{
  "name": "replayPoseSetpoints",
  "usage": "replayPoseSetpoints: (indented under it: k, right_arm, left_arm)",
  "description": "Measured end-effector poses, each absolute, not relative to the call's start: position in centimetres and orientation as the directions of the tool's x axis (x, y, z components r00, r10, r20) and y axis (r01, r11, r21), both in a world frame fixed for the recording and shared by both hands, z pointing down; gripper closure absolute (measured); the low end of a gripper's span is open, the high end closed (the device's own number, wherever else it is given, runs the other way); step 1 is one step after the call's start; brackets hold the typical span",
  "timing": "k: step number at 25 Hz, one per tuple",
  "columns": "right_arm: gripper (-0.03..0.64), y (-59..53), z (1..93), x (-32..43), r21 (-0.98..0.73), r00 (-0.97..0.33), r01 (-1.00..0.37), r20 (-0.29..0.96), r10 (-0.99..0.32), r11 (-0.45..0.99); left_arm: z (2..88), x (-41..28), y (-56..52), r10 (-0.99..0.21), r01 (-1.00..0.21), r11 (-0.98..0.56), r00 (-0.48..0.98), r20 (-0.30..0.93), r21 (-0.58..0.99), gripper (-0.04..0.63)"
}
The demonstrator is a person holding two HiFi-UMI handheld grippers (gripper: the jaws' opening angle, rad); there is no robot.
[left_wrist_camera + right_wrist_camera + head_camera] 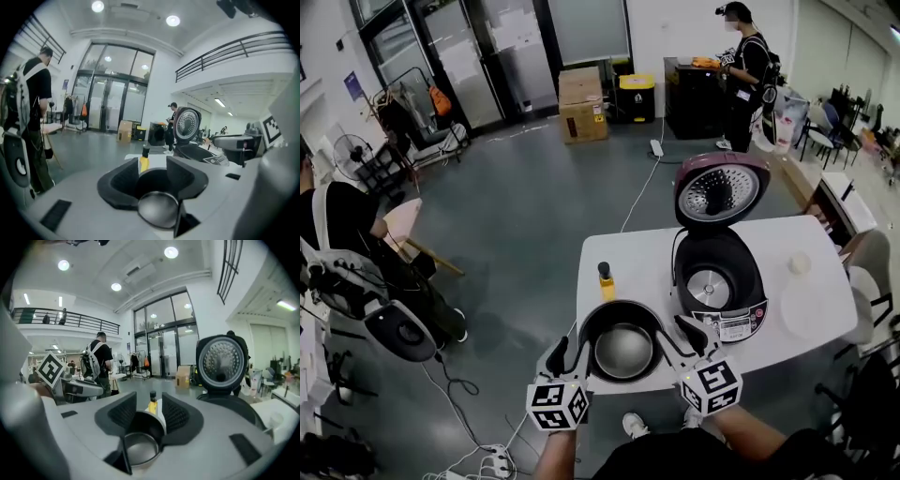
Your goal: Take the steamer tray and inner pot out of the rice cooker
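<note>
The black inner pot (623, 349) with its grey inside stands on the white table (656, 251), in front and to the left of the dark red rice cooker (719, 281). The cooker's lid (722, 190) is up and its cavity shows bare metal. A white round tray (807, 309) lies on the table to the cooker's right. My left gripper (562, 356) is beside the pot's left rim and my right gripper (691, 334) beside its right rim. Both are open with a small gap to the pot. In each gripper view the jaws (152, 173) (149, 413) stand apart, pressing on nothing.
A yellow bottle (607, 281) stands on the table behind the pot. A small white object (799, 264) lies near the tray. A person (342, 225) is at the left and another (748, 66) stands far back. A cable (642, 187) runs across the floor to the cooker.
</note>
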State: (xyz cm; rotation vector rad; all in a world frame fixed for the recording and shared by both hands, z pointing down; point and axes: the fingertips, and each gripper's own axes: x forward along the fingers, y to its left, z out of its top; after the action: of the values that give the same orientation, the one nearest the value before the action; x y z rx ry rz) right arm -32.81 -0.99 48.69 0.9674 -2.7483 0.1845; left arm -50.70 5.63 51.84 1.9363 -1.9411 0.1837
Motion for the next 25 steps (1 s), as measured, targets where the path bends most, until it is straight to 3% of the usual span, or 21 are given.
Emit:
replayPoseSetpoints:
  k: [3,8,14,17,25]
  right_arm:
    - [0.481,-1.6,45.3,-32.4,0.027,-0.76,-0.632,0.172,-0.627,0.774]
    - [0.616,-1.9,41.4,-31.5,0.091,-0.761,-0.636,0.085,-0.643,0.766]
    - [0.618,-2.6,39.9,-30.2,0.173,-0.754,-0.636,0.066,-0.653,0.752]
    - [0.618,-2.9,39.5,-29.5,0.218,-0.736,-0.65,0.058,-0.675,0.727]
    - [0.618,-3.4,37.9,-29.1,0.267,-0.742,-0.644,0.011,-0.671,0.717]
  left_arm:
    - [47.9,-49.0,4.8,-0.966,-0.994,-0.006,0.033,0.257,0.106,0.423]
    - [42.9,-48.0,4.5,-0.994,-1.0,0.001,0.001,0.111,0.016,0.601]
    - [40.6,-45.4,4.2,-0.997,-0.998,-0.068,0.067,0.046,-0.015,0.6]
    - [40.5,-44.4,4.1,-0.997,-0.996,-0.055,0.051,0.054,-0.075,0.6]
    - [39.6,-43.9,3.2,-0.999,-0.998,-0.024,0.022,0.035,-0.049,0.6]
